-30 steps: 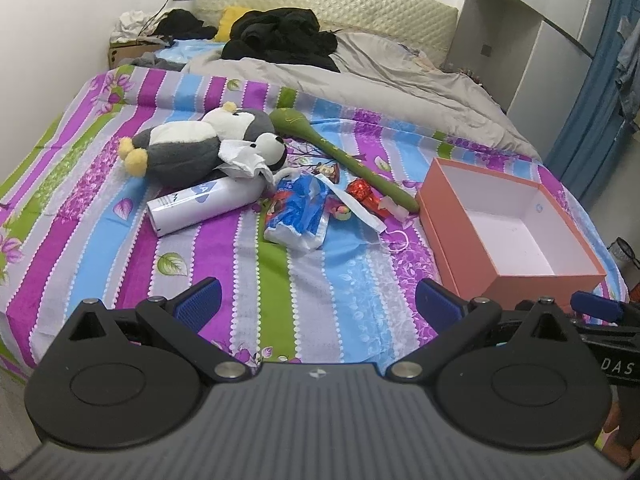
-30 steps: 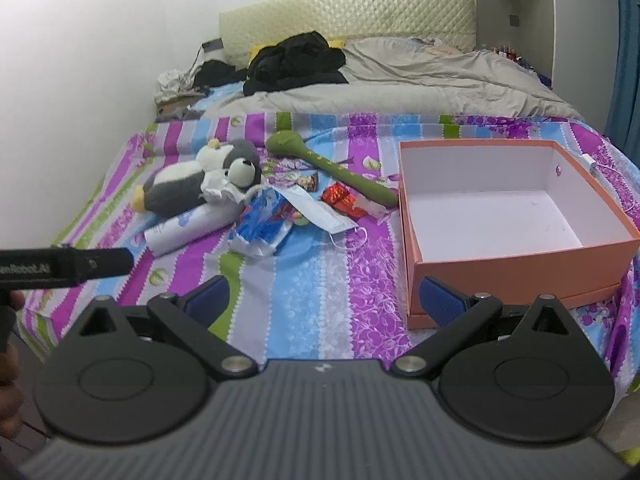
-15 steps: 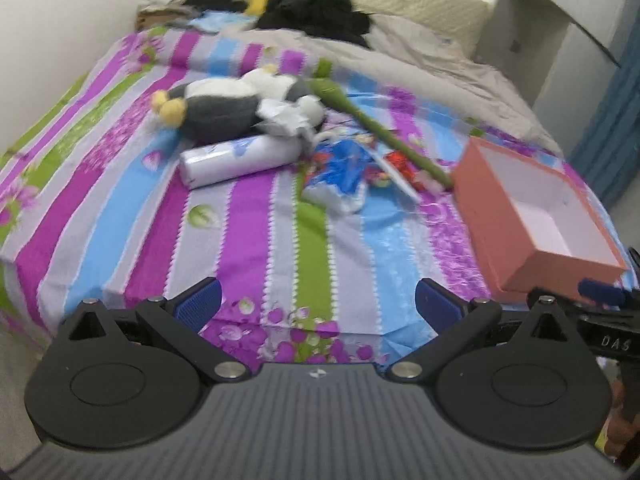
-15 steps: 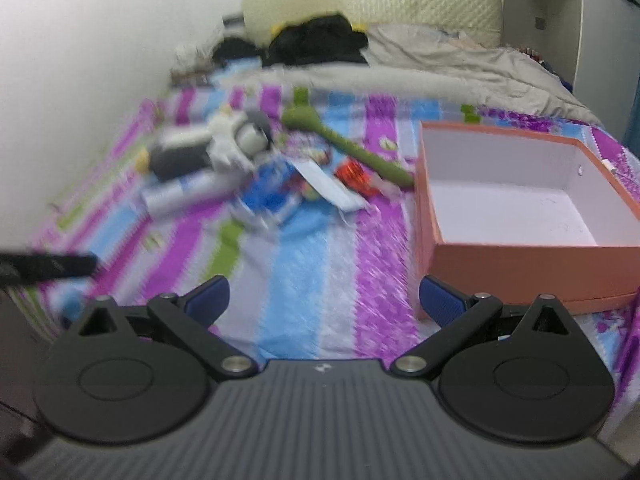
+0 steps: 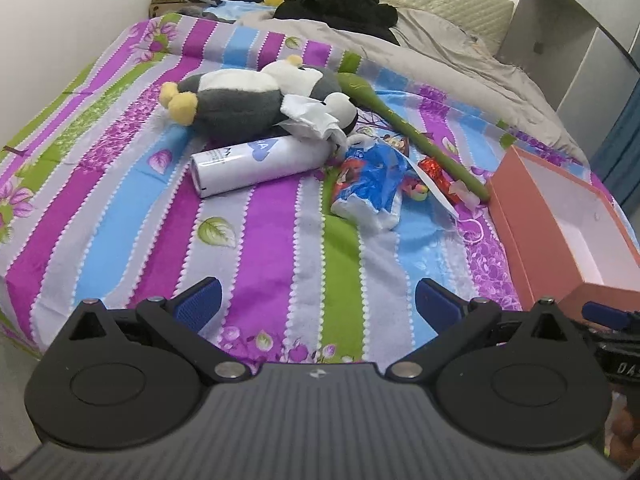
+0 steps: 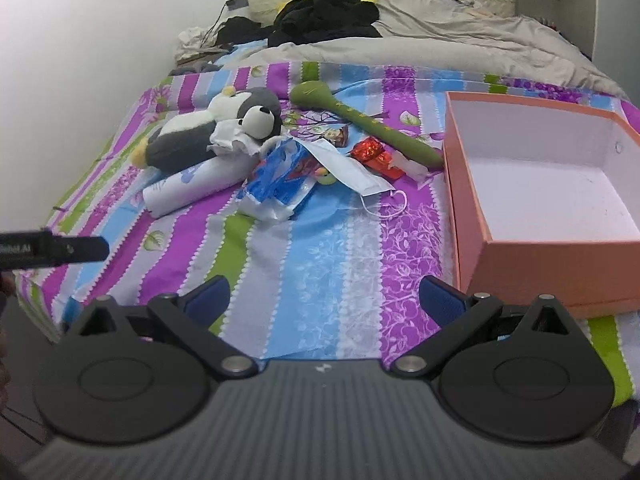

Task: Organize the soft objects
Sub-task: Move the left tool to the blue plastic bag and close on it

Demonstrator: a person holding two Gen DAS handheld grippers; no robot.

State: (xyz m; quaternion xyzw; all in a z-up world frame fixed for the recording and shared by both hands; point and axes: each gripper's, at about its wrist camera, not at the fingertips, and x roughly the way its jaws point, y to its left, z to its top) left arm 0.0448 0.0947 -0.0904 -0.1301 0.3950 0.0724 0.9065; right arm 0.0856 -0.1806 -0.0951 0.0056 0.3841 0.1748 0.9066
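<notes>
A grey and white plush penguin [image 5: 248, 102] [image 6: 208, 136] lies on the striped bedsheet. Beside it are a white cylinder [image 5: 256, 162] [image 6: 192, 186], a blue plastic bag [image 5: 372, 184] [image 6: 280, 180], a white face mask [image 6: 348, 166], red wrappers [image 6: 374, 152] and a long green plush stick [image 5: 412, 132] [image 6: 360, 124]. An open, empty pink box [image 5: 560, 216] [image 6: 544, 196] sits at the right. My left gripper [image 5: 318, 304] is open and empty over the bed's near edge. My right gripper [image 6: 324, 300] is open and empty, left of the box's near corner.
A grey duvet [image 6: 420, 48] and black clothes [image 5: 336, 4] lie at the head of the bed. A white wall [image 6: 80, 40] runs along the left. A cupboard [image 5: 580, 40] and blue curtain [image 5: 624, 152] stand at the right.
Both grippers have moved forward and closer to the bed, so the penguin, the clutter and the box look larger. Both stay open and empty.
</notes>
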